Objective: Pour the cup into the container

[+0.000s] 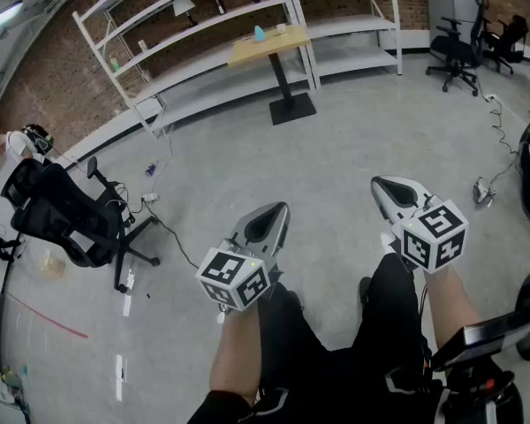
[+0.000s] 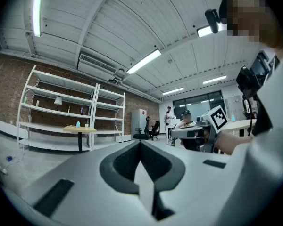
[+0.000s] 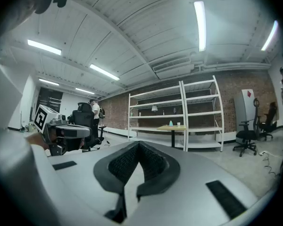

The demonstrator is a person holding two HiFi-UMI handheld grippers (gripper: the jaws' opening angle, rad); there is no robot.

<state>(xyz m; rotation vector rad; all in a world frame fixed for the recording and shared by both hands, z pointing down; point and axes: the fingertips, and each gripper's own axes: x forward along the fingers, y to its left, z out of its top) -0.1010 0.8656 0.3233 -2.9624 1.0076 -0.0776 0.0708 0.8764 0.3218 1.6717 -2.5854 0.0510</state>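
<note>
Claws both shut, holding nothing. We keep left claw (image 1: 281,210) level, right claw (image 1: 382,185) at its 3 o'clock. Bench (image 1: 269,49) far off at 12 o'clock.

Head looks down; gripper views level, share table (image 2: 79,129).

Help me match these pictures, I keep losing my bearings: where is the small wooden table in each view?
Head view: the wooden table is at top centre, in front of the white shelving.
Left gripper view: small, left of middle, in front of the same shelving.
Right gripper view: just right of centre, above the jaws.
Shared landmark: the white shelving against the brick wall.
</note>
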